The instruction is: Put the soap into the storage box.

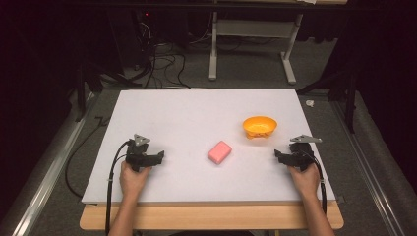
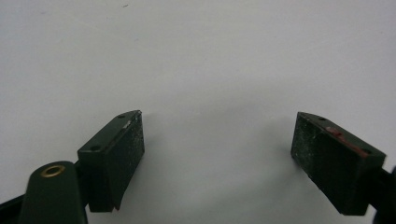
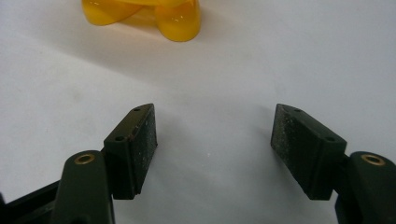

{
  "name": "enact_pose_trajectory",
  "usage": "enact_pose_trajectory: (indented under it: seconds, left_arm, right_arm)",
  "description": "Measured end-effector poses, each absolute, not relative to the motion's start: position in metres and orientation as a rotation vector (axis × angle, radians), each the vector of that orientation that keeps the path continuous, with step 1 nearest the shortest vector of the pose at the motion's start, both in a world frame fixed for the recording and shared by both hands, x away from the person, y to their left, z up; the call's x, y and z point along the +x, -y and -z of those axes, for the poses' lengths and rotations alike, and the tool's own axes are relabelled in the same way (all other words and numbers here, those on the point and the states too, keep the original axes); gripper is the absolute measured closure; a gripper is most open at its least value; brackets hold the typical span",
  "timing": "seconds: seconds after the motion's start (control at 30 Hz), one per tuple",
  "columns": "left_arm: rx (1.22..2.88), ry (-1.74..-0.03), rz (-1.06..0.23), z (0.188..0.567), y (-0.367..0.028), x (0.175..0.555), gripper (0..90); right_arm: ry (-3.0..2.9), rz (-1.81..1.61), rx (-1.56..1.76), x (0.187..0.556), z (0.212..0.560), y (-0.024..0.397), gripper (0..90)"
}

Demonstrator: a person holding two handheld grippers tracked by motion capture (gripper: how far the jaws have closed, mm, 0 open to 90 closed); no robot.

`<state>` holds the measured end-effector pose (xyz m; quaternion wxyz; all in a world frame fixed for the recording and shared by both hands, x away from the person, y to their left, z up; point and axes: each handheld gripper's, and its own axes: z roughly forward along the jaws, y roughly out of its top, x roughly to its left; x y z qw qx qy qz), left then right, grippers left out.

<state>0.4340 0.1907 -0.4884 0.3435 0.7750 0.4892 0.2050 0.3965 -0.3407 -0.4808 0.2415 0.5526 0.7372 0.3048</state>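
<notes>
High view: the flat white rectangular board (image 1: 196, 118) is evenly lit from above, surroundings fall off to near black, image soft and low-res. Glossy orange plastic bowl (image 1: 259, 126) throws a faint shadow and shows small highlights in the right gripper view. Both gripper views: bright white background, soft shadows under the jaws, slight blur, dim corners.
</notes>
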Motion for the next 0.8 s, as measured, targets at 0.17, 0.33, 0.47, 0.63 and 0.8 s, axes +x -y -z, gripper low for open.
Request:
enact_pose_trajectory:
  seconds: [0.17,0.33,0.47,0.63,0.8]
  left_arm:
    - [2.010,-1.273,-0.536,0.4886,-0.1907,0.4340,18.2]
    - [2.014,-1.272,-0.535,0.4884,-0.1906,0.4338,18.2]
    - [2.014,-1.272,-0.537,0.4884,-0.1904,0.4338,18.3]
    - [2.013,-1.272,-0.536,0.4884,-0.1904,0.4338,18.3]
    - [2.013,-1.272,-0.536,0.4884,-0.1905,0.4338,18.3]
  right_arm:
    - [-2.018,-0.831,1.512,0.3969,0.4805,0.3405,31.8]
    - [-2.023,-0.830,1.513,0.3969,0.4801,0.3407,31.8]
    - [-2.024,-0.830,1.513,0.3971,0.4799,0.3410,31.6]
    - [-2.014,-0.818,1.524,0.3972,0.4790,0.3406,28.7]
    - [-1.996,-0.851,1.535,0.3944,0.4751,0.3439,28.6]
